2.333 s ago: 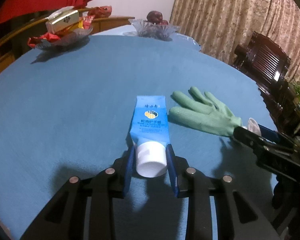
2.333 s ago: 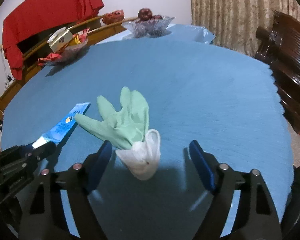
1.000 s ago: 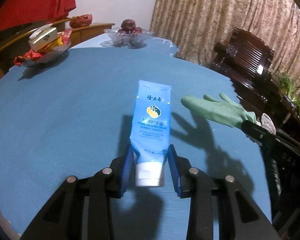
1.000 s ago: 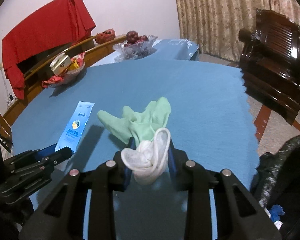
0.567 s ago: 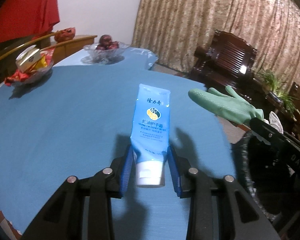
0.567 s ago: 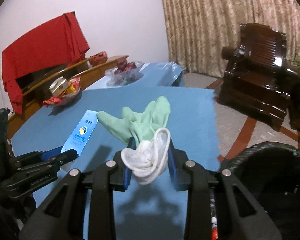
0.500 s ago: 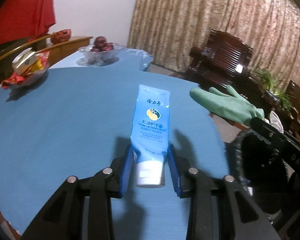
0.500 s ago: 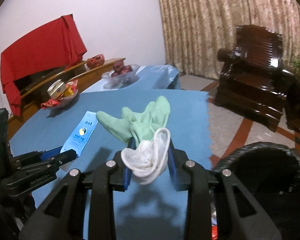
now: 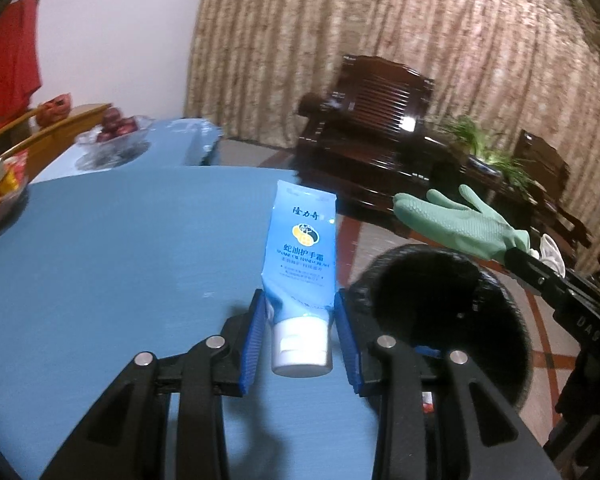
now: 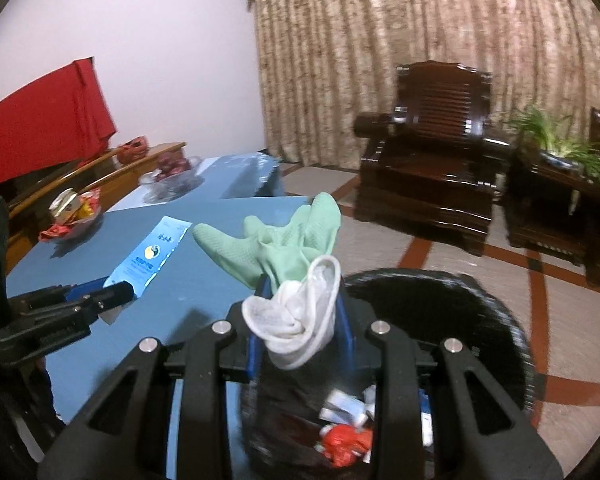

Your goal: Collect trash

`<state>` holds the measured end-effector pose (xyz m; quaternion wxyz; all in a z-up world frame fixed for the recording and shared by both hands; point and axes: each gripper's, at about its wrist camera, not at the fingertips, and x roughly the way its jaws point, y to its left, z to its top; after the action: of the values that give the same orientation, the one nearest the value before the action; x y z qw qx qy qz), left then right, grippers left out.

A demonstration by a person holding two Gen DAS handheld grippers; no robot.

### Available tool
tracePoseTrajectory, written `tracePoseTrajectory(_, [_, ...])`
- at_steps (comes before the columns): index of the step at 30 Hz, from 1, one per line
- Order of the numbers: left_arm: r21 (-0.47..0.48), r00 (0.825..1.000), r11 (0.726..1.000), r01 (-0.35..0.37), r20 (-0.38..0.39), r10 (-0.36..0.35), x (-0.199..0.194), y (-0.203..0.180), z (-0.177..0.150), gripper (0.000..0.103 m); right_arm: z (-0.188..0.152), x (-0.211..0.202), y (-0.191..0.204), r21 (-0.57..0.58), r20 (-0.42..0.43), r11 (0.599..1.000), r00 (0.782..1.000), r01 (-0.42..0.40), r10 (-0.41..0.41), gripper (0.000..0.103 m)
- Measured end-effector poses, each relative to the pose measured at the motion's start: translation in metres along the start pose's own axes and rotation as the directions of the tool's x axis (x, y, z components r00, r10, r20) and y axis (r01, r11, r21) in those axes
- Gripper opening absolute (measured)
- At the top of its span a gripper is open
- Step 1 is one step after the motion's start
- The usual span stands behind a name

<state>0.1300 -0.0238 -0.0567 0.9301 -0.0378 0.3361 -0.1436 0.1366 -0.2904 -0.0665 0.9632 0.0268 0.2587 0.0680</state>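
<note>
The left gripper (image 9: 300, 334) is squeezed tight on a blue hand cream tube (image 9: 302, 248), low in the middle of its picture. The tube stands up, white cap down, over the edge of the blue table (image 9: 100, 260). The right gripper (image 10: 300, 322) is pinched on a green glove (image 10: 284, 244) with a white cuff, in the middle of its picture. Right under it, at the bottom, is the black trash bin (image 10: 492, 320) with wrappers (image 10: 344, 442) inside.
</note>
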Motion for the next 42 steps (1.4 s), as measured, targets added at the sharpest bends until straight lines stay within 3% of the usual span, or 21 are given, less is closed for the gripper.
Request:
tracePoseTrajectory(11, [0.102, 0.992, 0.987, 0.121, -0.054, -0.116, 0.044, -0.079, 0.004, 0.034, -0.031, -0.026, -0.070, 0.066, -0.032, 0.986, 0.988, 0.152, -0.151, 0.029])
tracePoseTrajectory(22, [0.150, 0.979, 0.973, 0.174, -0.133, -0.154, 0.093, -0.119, -0.003, 0.035, -0.058, -0.004, -0.110, 0.105, -0.107, 0.974, 0.976, 0.201, -0.190, 0.030])
tracePoseTrajectory(24, [0.146, 0.975, 0.971, 0.188, -0.152, -0.165, 0.100, -0.123, -0.005, 0.039, -0.061, 0.001, -0.113, 0.103, -0.115, 0.971, 0.973, 0.214, -0.203, 0.038])
tracePoseTrajectory(25, [0.144, 0.973, 0.971, 0.193, -0.159, -0.169, 0.101, -0.123, -0.006, 0.051, -0.062, 0.004, -0.115, 0.104, -0.121, 0.969, 0.969, 0.226, -0.213, 0.044])
tracePoseTrajectory(26, [0.142, 0.972, 0.971, 0.193, -0.161, -0.169, 0.101, -0.121, -0.005, 0.056, -0.063, 0.005, -0.118, 0.107, -0.124, 0.966, 0.967, 0.236, -0.222, 0.057])
tracePoseTrajectory(27, [0.142, 0.973, 0.971, 0.192, -0.157, -0.169, 0.100, -0.119, -0.006, 0.061, -0.064, 0.004, -0.119, 0.113, -0.118, 0.964, 0.966, 0.242, -0.228, 0.064])
tracePoseTrajectory(28, [0.144, 0.973, 0.971, 0.193, -0.153, -0.170, 0.099, -0.119, -0.006, 0.063, -0.063, 0.003, -0.119, 0.117, -0.112, 0.963, 0.966, 0.244, -0.231, 0.066])
tracePoseTrajectory(30, [0.150, 0.975, 0.971, 0.187, -0.148, -0.165, 0.095, -0.116, -0.006, 0.069, -0.064, -0.001, -0.119, 0.121, -0.104, 0.962, 0.967, 0.245, -0.233, 0.082])
tracePoseTrajectory(32, [0.143, 0.978, 0.974, 0.178, -0.137, -0.159, 0.090, -0.112, -0.005, 0.077, -0.064, -0.006, -0.118, 0.126, -0.093, 0.961, 0.967, 0.246, -0.236, 0.090])
tracePoseTrajectory(37, [0.129, 0.985, 0.981, 0.147, -0.109, -0.134, 0.071, -0.102, -0.003, 0.093, -0.062, -0.015, -0.112, 0.150, -0.100, 0.966, 0.975, 0.210, -0.196, 0.095])
tracePoseTrajectory(42, [0.111, 0.991, 0.988, 0.108, -0.092, -0.098, 0.047, -0.087, -0.003, 0.097, -0.057, -0.024, -0.094, 0.158, -0.098, 0.975, 0.985, 0.159, -0.144, 0.097])
